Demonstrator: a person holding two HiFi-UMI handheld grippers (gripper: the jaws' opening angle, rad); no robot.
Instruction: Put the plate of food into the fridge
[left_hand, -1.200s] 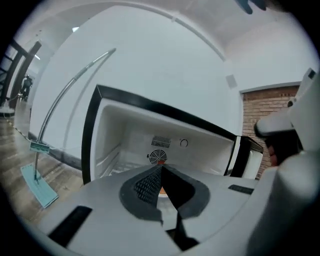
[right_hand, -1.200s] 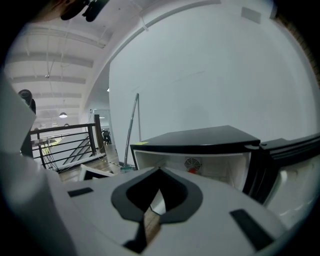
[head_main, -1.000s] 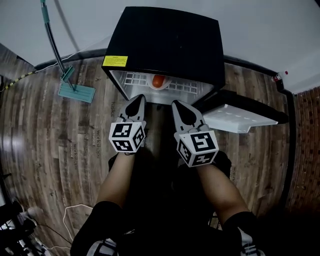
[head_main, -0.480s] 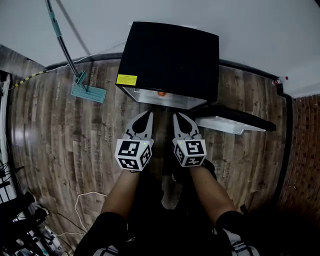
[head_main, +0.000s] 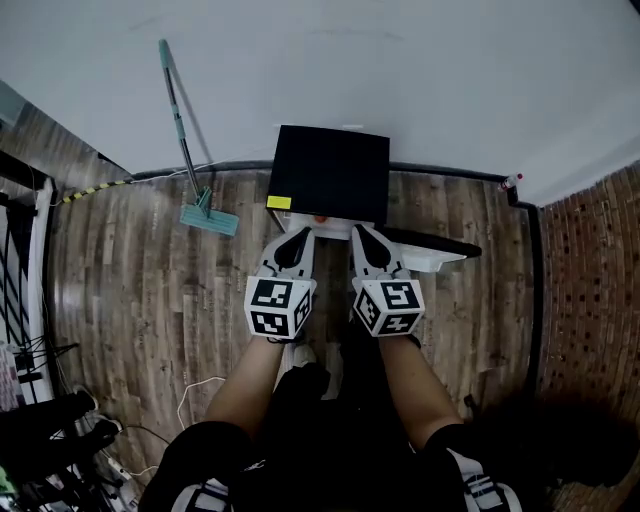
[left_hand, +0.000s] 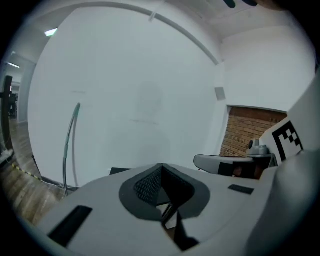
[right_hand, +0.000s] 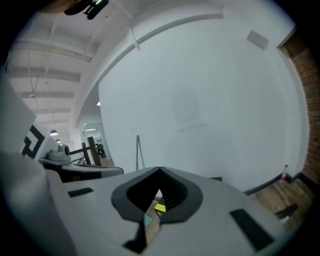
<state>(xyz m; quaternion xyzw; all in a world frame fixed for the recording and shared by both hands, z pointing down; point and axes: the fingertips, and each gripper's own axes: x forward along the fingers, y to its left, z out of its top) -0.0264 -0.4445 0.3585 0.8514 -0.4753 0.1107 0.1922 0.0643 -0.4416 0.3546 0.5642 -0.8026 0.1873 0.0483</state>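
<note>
While both bare forearms (head_main: 250, 375) reach straight ahead side by side, the left gripper (head_main: 296, 238) and right gripper (head_main: 362, 238) point at the black fridge (head_main: 330, 172), each with its jaws pressed together on nothing. Just beyond their tips the door (head_main: 430, 250) hangs open to the right. An orange speck of food (head_main: 320, 217) shows inside, its plate too small to tell. A mop (head_main: 208, 218) leans on the wall to the left.

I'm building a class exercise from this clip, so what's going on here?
A person stands over a small black fridge by the wall, its door swung open. They hold the left gripper and right gripper in front of it, both with jaws together and nothing in them. No plate is in either gripper.
</note>
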